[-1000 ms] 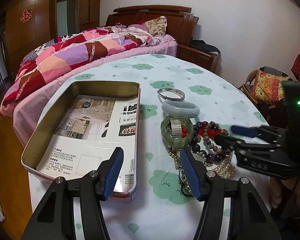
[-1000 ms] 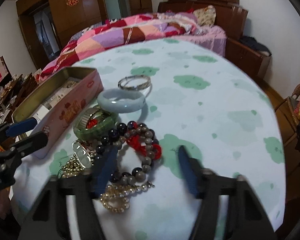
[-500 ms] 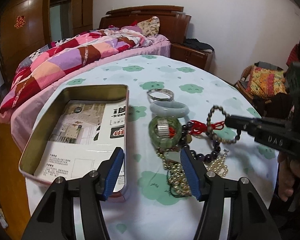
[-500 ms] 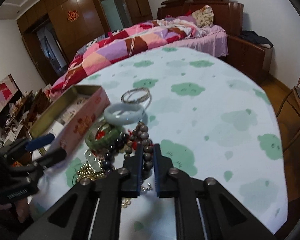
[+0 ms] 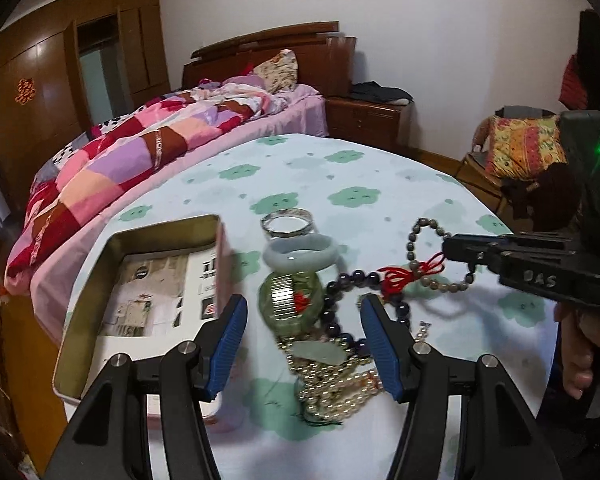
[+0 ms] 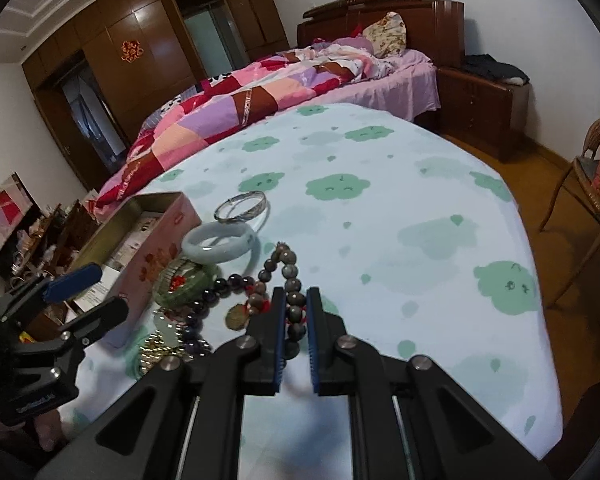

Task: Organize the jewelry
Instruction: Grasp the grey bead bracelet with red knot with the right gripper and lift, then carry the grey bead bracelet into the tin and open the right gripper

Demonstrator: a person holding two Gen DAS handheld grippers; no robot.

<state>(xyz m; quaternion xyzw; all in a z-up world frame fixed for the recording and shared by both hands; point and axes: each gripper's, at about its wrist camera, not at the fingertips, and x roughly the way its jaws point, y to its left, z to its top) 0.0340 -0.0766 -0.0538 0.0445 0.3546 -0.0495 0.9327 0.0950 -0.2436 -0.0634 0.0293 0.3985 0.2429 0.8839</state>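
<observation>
My right gripper (image 6: 294, 312) is shut on a grey-brown bead bracelet (image 6: 286, 270) with a red tassel and holds it above the table; it also shows in the left wrist view (image 5: 424, 256). My left gripper (image 5: 302, 328) is open and empty, hovering over the jewelry pile (image 5: 332, 364) of gold and pearl chains. A green bangle with a watch band (image 5: 290, 298), a pale jade bangle (image 5: 300, 254), a silver bangle (image 5: 287, 221) and dark purple beads (image 5: 354, 280) lie beside an open tin box (image 5: 140, 292).
The table wears a white cloth with green clouds (image 6: 400, 216). A bed with a patchwork quilt (image 5: 160, 144) stands behind it. A chair with a patterned cushion (image 5: 520, 148) stands at the right. The table edge runs close on the right (image 6: 540, 320).
My right gripper closed on the grey-brown bead bracelet and lifted it off the pile. My left gripper stayed open and drew back slightly.
</observation>
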